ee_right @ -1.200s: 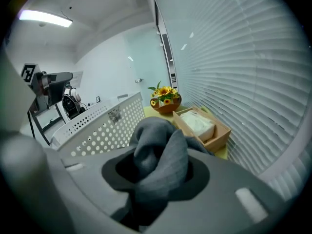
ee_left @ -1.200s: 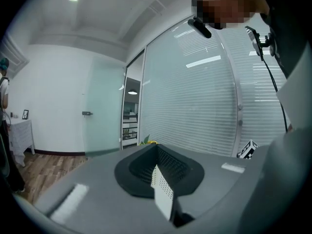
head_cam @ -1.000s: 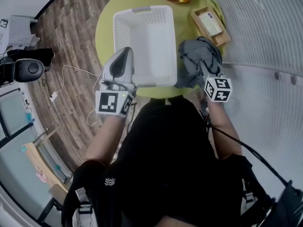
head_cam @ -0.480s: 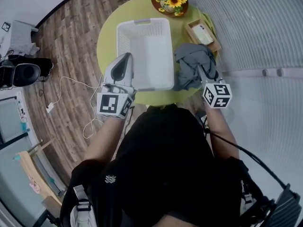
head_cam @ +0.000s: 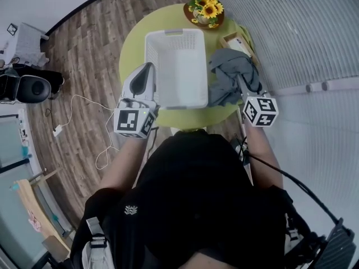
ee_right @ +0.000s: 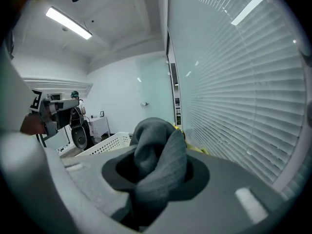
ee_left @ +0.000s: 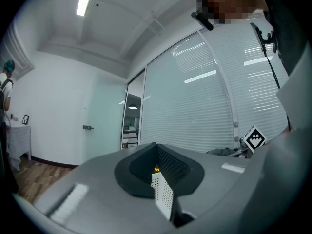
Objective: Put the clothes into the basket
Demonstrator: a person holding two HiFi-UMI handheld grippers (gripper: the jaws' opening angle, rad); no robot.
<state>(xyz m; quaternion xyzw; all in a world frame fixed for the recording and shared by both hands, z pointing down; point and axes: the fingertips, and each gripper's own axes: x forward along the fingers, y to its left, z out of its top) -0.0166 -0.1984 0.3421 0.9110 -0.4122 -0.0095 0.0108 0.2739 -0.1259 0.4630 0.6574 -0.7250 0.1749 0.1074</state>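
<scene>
A white perforated basket (head_cam: 178, 66) stands on the round yellow-green table (head_cam: 132, 55). My left gripper (head_cam: 150, 67) is at the basket's near left wall and shut on it; a strip of that white perforated wall (ee_left: 162, 195) runs between the jaws in the left gripper view. To the right of the basket, a grey garment (head_cam: 231, 72) is bunched above the table's edge. My right gripper (head_cam: 240, 80) is shut on it, and the grey cloth (ee_right: 157, 155) bulges up from between the jaws. The basket's rim (ee_right: 105, 145) shows to their left.
A dish of sunflowers (head_cam: 205, 7) sits at the table's far edge and a wooden tray (head_cam: 238, 41) lies beyond the garment. White blinds (head_cam: 303, 32) close off the right side. On the wooden floor at the left are a cable (head_cam: 84, 100) and a black device (head_cam: 28, 86).
The head view has shifted, so the table sits a little higher in the picture. Both grippers keep their holds, and basket and garment lie as before relative to them.
</scene>
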